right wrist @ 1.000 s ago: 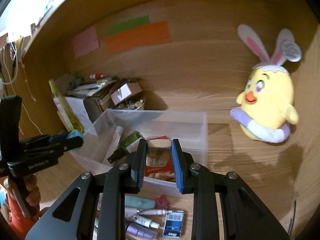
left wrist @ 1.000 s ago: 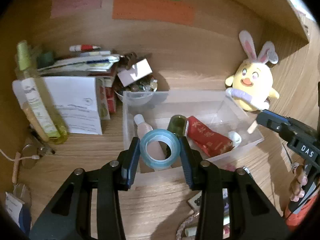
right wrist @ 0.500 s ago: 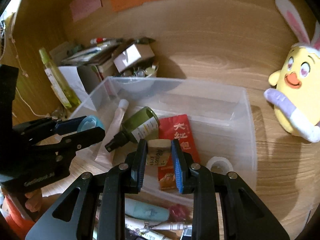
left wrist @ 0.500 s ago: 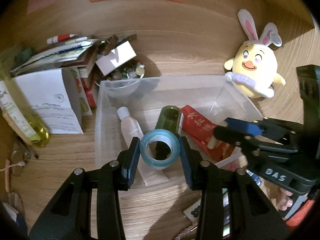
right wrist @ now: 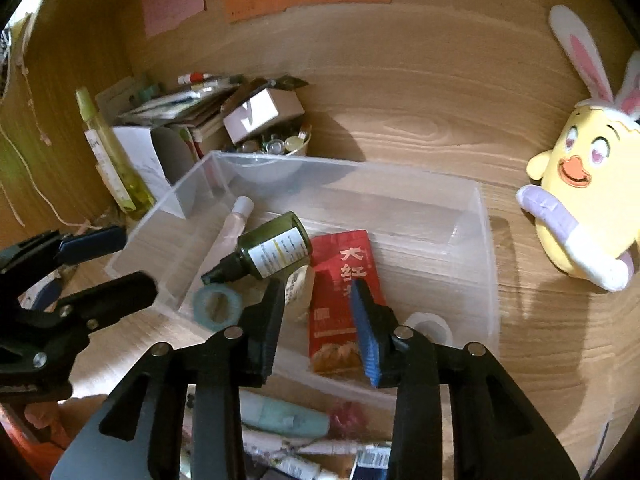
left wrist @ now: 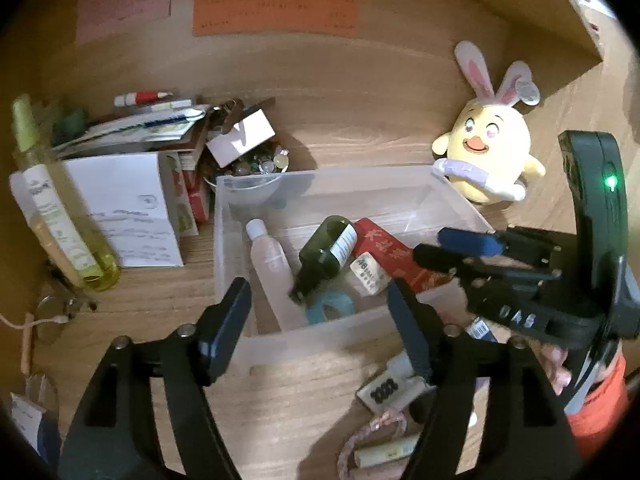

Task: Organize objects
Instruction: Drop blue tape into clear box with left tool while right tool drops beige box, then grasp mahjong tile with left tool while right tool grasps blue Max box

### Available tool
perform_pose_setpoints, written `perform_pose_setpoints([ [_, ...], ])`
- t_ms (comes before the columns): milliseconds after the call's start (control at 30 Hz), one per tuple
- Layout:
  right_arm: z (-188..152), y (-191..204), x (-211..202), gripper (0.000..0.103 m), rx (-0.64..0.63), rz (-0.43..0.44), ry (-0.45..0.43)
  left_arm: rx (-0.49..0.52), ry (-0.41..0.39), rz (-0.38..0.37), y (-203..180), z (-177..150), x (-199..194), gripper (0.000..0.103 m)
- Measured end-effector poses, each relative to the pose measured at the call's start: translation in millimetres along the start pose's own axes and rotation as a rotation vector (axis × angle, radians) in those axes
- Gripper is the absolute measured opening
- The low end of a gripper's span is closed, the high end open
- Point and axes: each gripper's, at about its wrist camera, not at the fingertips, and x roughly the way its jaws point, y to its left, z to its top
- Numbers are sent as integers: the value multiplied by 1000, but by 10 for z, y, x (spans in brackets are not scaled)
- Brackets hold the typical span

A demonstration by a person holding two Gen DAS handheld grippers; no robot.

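Both loads have dropped since the earlier frames: the tape roll [left wrist: 331,307] and small cream tube [left wrist: 368,276] now lie inside the clear bin [left wrist: 320,340]. Having just been opening, the left gripper [left wrist: 320,320] gapes wide and empty, the right gripper [right wrist: 320,312] narrower and empty. Loose tubes [right wrist: 286,420] remain outside.

Clear glossy plastic bin [left wrist: 460,208] (smooth); matt wood-grain desk [left wrist: 304,392]; plush chick [left wrist: 486,152].

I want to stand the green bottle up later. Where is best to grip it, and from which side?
Probably grip the green bottle across its labelled body, fingers coming from above. It lies tilted in the bin, black nozzle low toward the tape; the body is the widest, most exposed part.
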Motion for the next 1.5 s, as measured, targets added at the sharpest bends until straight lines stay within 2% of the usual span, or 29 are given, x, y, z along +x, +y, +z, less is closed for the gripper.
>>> perform_pose_setpoints([
  [167, -107, -85, -261, 45, 12, -17, -38, 28, -13, 6, -61, -140, -177, 77],
  [433, -486, -266, -522, 48, 20, -75, -27, 78, 61, -45, -253, -381, -92, 77],
  [500, -587, -295, -540, 50, 18, -98, -12, 98, 85, -61, -323, -426, -22, 68],
  [567, -686, -311, -539, 50, 17, -108, 6, 121, 119, -78, -395, -471, 61, 55],
  [633, -774, -332, -511, 50, 21, -99, 30, 147, 148, -92, -475, -513, 149, 50],
  [833, -967, -337, -340, 50, 14, -77, 109, 197, 216, -108, -594, -611, 339, 43],
  [1000, -1006, -349, -226, 50, 21, -53, 140, 207, 212, -116, -560, -651, 301, 40],
  [1133, -1007, -359, -179, 49, 27, -40, 146, 227, 206, -101, -540, -695, 269, 31],
  [1233, -1004, -345, -178, 40, 15, -60, 142, 226, 205, -101, -516, -730, 230, 25],
  [1333, -1012, -350, -200, 25, 14, -44, 146, 216, 200, -96, -489, -763, 203, 21],
  [1367, -1015, -354, -205, 25, 13, -50, 146, 209, 200, -93, -472, -770, 189, 17],
  [1500, -1039, -376, -243, 25, 19, -62, 146, 177, 190, -86, -375, -798, 98, 15],
])
